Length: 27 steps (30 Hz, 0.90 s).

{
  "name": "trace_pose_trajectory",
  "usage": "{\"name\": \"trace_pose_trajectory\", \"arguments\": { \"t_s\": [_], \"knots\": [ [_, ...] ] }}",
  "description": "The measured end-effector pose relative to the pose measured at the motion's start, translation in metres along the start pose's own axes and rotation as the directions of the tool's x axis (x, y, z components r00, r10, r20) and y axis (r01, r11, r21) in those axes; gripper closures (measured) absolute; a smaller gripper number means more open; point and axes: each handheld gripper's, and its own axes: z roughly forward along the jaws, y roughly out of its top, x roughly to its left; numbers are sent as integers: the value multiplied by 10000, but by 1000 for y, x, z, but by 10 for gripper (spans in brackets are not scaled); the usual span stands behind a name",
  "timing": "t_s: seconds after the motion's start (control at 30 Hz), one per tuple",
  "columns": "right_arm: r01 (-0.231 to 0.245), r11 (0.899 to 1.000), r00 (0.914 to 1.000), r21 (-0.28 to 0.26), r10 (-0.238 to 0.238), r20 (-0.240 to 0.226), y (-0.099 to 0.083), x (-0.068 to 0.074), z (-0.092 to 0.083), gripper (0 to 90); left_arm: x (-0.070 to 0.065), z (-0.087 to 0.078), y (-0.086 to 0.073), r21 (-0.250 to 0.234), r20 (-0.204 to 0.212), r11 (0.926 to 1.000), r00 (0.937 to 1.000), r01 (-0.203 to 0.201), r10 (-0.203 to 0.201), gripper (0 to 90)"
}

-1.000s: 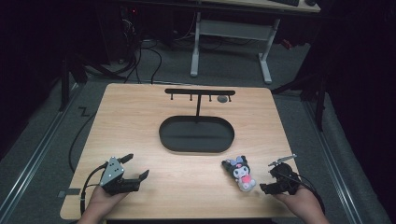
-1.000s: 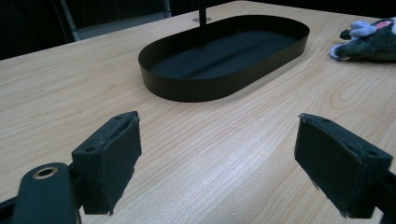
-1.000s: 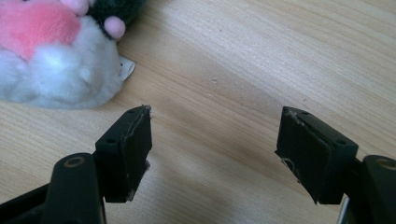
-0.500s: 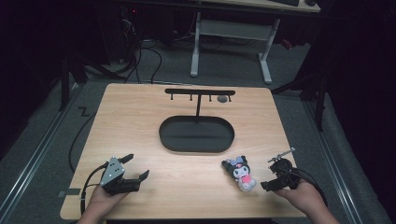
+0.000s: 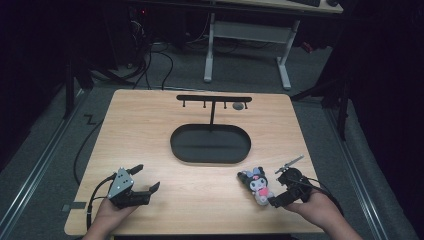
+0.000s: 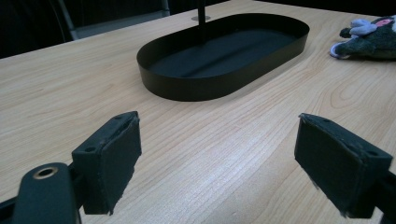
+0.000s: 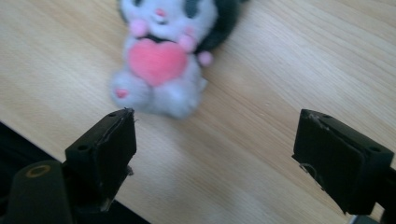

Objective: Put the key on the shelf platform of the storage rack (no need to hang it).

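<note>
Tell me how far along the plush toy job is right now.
Early stage. Nothing looks finished: the plush toy lies on the table, outside the black tray. In hand: the right claw has just been opening, nothing between its jaws, toy just ahead. Left claw rests open. Left: grasp and move the toy.

Each hand is carrying a black tool: the left tool (image 5: 141, 178) is wearing a grey three-cornered plate and trailing a black cable, while the right tool (image 7: 219, 163) is showing square, dark-padded jaws and a brass-ringed screw hole.
</note>
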Motion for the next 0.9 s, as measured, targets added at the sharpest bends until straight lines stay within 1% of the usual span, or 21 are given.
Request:
{"name": "trace_pose_trajectory", "arguments": {
  "t_s": [0.03, 0.13, 0.2, 0.27, 0.3, 0.33, 0.37, 0.47, 0.5, 0.53, 0.57, 0.63, 0.7, 0.73, 0.77, 0.83, 0.87, 0.9],
  "knots": [
    [0, 10000, 10000, 0, 0, 0, 0, 0, 0, 121, 0, 0, 0, -1, 2, 10000, 10000, 11, -11, 154],
    [282, 9996, 9996, -37, -282, 40, 5, 8, 0, 107, 0, 0, 0, 24, 0, 10000, 10000, 10, -10, 154],
    [257, 9997, 9997, -33, -257, -4, 8, 11, 1, 108, 0, 0, 0, 17, -14, 10000, 10000, -13, 13, 154],
    [206, 9998, 9997, -37, -206, -152, 9, 14, 4, 112, 0, -1, 0, -8, -25, 10000, 10000, -22, 22, 154],
    [337, 9994, 9992, -64, -339, -201, 10, 14, 6, 116, 0, -1, 0, -11, -46, 10000, 10000, -46, 46, 154],
    [97, 10000, 9997, 20, -96, -228, 11, 17, 7, 123, 1, -1, 0, -7, -63, 10000, 10000, -60, 60, 154],
    [202, 9998, 9994, 43, -201, -274, 13, 18, 11, 138, 1, -1, 0, -15, -64, 10000, 10000, -51, 51, 154],
    [149, 9998, 9995, 126, -146, -266, 15, 19, 15, 145, 2, -2, 0, -21, -80, 10000, 10000, -33, 33, 154],
    [238, 9997, 9995, 53, -237, -216, 16, 19, 17, 151, 2, -2, 0, -34, -80, 10000, 10000, -28, 28, 154],
    [20, 9999, 9997, 110, -17, -264, 18, 20, 19, 151, 2, -1, 0, -33, -72, 10000, 10000, -30, 30, 153],
    [6, 9999, 9996, 133, -2, -265, 19, 21, 21, 155, 2, -1, 0, -35, -69, 10000, 10000, -34, 34, 154],
    [6, 9998, 9991, 209, 3, -423, 21, 21, 25, 165, 2, -1, 0, -9, -58, 10000, 10000, -55, 55, 153],
    [-38, 9996, 9990, 297, 51, -454, 21, 22, 28, 186, 2, -1, 0, -14, -61, 10000, 10000, -73, 73, 154],
    [26, 9995, 9990, 325, -12, -440, 21, 22, 30, 188, 2, -1, 0, -31, -65, 10000, 9999, -80, 80, 154],
    [-72, 9993, 9988, 362, 90, -486, 21, 23, 32, 195, 2, -1, 0, -34, -68, 10000, 9999, -75, 75, 154],
    [-50, 9987, 9992, 511, 71, -404, 21, 24, 36, 208, 2, -1, 0, -31, -69, 10000, 9999, -74, 74, 154],
    [-68, 9986, 9990, 521, 90, -434, 20, 23, 38, 212, 2, -1, 0, -9, -53, 10000, 10000, -77, 77, 154],
    [-175, 9983, 9989, 548, 199, -433, 19, 23, 41, 220, 2, -1, 0, -2, -44, 10000, 9999, -92, 92, 153]
  ]
}}
